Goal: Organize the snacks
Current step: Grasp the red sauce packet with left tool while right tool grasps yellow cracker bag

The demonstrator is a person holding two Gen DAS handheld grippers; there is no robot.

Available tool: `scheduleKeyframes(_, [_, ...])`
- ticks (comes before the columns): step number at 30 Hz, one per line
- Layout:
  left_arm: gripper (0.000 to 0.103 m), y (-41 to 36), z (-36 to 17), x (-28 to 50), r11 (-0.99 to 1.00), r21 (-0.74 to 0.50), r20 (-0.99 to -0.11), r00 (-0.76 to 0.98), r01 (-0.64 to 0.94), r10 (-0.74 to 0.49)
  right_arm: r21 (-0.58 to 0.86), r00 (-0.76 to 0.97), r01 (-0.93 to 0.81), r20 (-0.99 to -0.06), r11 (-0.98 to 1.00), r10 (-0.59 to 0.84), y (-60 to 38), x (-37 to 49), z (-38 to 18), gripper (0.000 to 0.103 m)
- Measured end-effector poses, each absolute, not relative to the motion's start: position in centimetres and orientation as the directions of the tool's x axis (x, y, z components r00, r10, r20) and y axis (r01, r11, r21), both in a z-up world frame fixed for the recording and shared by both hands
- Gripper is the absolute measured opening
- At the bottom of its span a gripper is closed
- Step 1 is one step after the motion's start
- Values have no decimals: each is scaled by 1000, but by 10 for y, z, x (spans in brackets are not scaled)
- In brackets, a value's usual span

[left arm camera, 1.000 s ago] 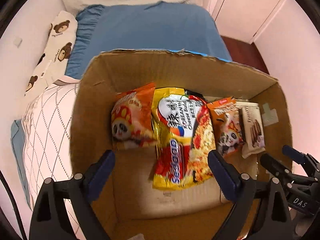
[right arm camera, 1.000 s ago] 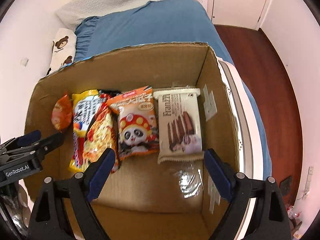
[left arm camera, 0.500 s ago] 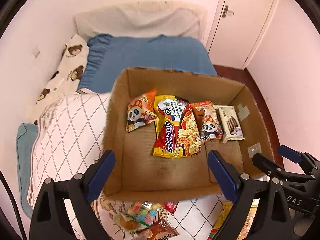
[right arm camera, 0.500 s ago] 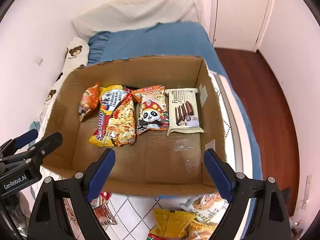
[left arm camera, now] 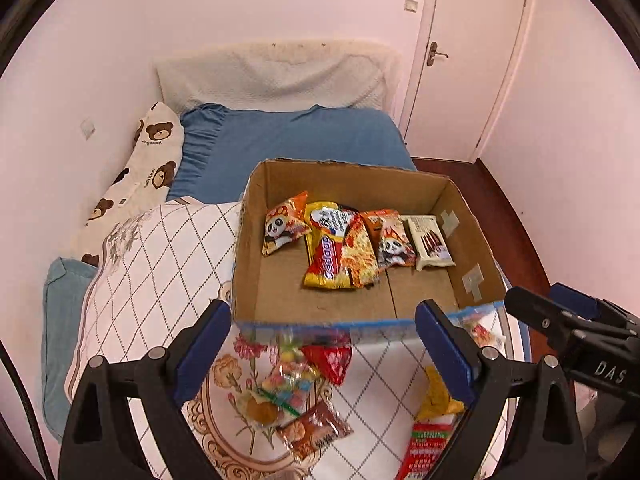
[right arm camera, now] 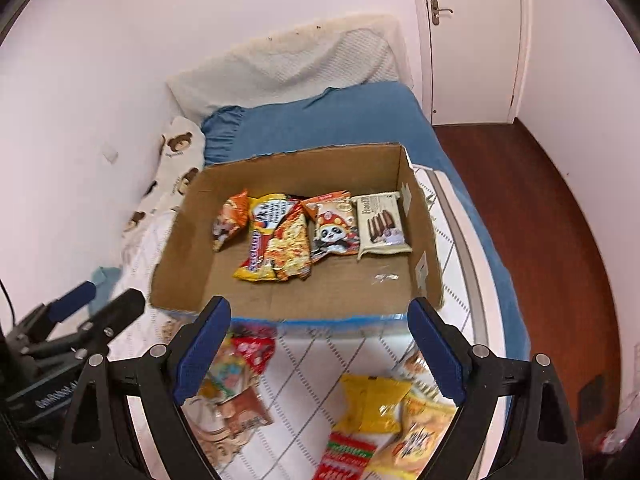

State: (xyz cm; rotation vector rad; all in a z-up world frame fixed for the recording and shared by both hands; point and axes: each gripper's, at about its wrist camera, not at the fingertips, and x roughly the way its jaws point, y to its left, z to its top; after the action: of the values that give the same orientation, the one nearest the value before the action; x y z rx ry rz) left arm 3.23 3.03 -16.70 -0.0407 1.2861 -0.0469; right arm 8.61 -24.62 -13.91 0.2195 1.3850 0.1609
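An open cardboard box (left arm camera: 276,304) (right arm camera: 180,248) sits on the bed. Inside lie two panda snack bags (left arm camera: 282,226) (right arm camera: 334,228), a yellow noodle pack (left arm camera: 338,252) (right arm camera: 278,244) and a white wafer pack (left arm camera: 430,242) (right arm camera: 382,224). Loose snacks lie on the quilt in front of the box: a candy bag (left arm camera: 290,376), a red packet (left arm camera: 330,360), a brown packet (left arm camera: 316,430), a yellow packet (right arm camera: 374,404). My left gripper (left arm camera: 322,356) and right gripper (right arm camera: 318,354) are both open and empty, held above the loose snacks, short of the box.
A diamond-pattern quilt (left arm camera: 160,260) covers the near bed, with a blue sheet (left arm camera: 296,136) and bear pillow (left arm camera: 154,160) behind. A door (left arm camera: 472,60) and wooden floor (right arm camera: 540,220) are to the right.
Both grippers have pulled back and up from over the box. The box now looks smaller, and the loose snacks in front of it have come into view.
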Motion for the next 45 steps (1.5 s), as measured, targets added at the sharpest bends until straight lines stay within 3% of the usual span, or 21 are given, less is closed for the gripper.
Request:
scheduleKeyframes(5, [95,11,-184,-7,996,-90,-979,180,24,-93,264,148,50,-956,963,254,-264,55,-136,92])
scheduleKeyframes(13, [94,-67,-315,-90,974,-195,-951,-264,112,-160,248,-29,283,-963,926,267,-336,-30,-194,92])
scheduleKeyframes(17, [94,-108,-359,-112,957,-216,-921,-367,193,-134,219,-79,365,-961,905,265,-363,-60,-218,92])
scheduleKeyframes(19, [93,-121,-372,-118,955,-198,-922,-374,223,-104,212,-94,382,-959,899,266,-370,-69,-226,92])
scheduleKeyframes(21, [82,-125,-371,-119,955,-168,-938,-337,243,-80,195,-115,385,-960,902,256,-373,-76,-237,92])
scheduleKeyframes(23, [61,-123,-364,-120,957,-170,-945,-316,236,-90,188,-133,383,-958,905,255,-373,-80,-248,92])
scheduleKeyframes(25, [54,-115,-358,-119,962,-175,-944,-315,208,-104,180,-152,379,-956,908,252,-370,-82,-261,92])
scheduleKeyframes(28, [54,-94,-356,-118,979,-161,-941,-317,126,-114,169,-185,369,-950,914,250,-360,-79,-287,92])
scheduleKeyframes(31, [54,-72,-358,-121,988,-149,-936,-328,44,-127,157,-212,362,-946,919,245,-352,-77,-309,78])
scheduleKeyframes(32, [54,-66,-359,-122,989,-147,-934,-332,20,-132,152,-228,359,-943,921,244,-350,-78,-317,68])
scheduleKeyframes(36, [54,-47,-364,-127,986,-154,-923,-347,-65,-167,144,-244,304,-944,942,223,-338,-83,-322,61])
scheduleKeyframes(45, [56,-36,-375,-129,976,-188,-906,-362,-114,-217,205,-356,132,-903,970,239,-301,-126,-314,59])
